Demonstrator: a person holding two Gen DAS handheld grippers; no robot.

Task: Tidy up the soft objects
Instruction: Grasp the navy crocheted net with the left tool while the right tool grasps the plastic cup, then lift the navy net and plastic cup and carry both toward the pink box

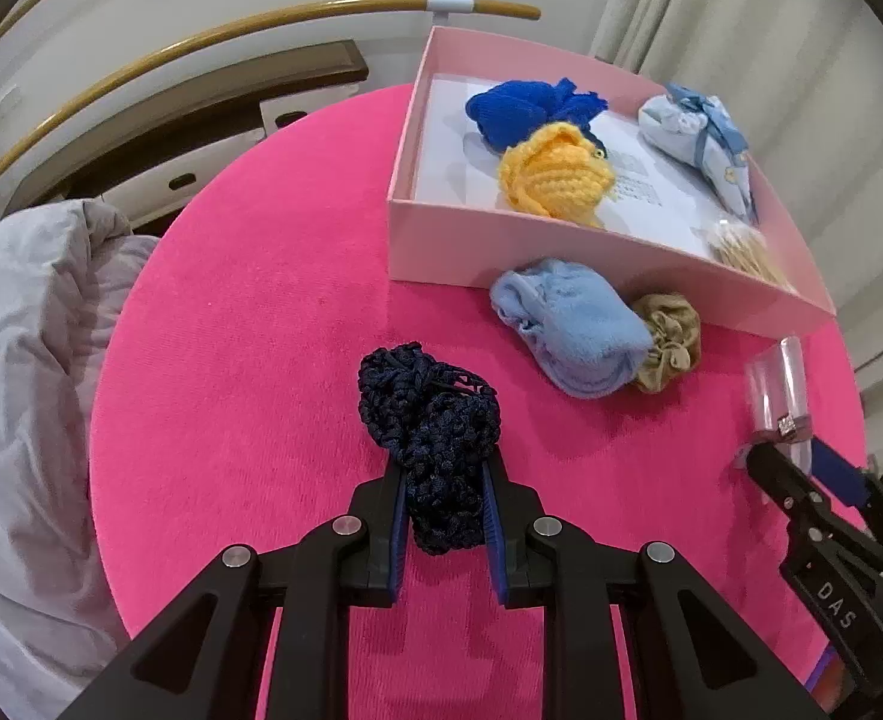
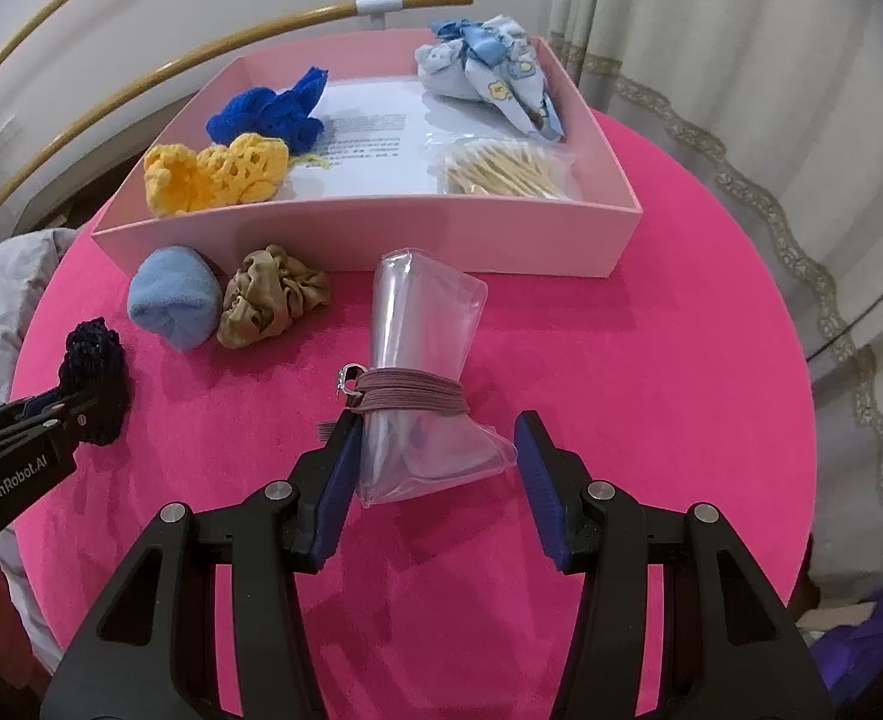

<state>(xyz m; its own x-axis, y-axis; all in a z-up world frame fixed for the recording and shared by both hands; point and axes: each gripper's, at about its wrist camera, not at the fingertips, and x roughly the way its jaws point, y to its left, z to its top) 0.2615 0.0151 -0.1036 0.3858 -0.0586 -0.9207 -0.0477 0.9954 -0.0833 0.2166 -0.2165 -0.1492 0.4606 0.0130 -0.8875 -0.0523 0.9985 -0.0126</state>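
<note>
Inside, 4 soft bundles in pink box (image 2: 345,243), 3 outside

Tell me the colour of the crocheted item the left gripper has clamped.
Dark navy blue crocheted item, seen best in the left wrist view between the left gripper's jaws.

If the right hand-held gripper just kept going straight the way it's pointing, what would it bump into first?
Most likely the clear plastic bag bound with a brown elastic band, which already lies between the right hand-held gripper's open jaws. Beyond it stands the pink box, though depth is hard to judge.
</note>
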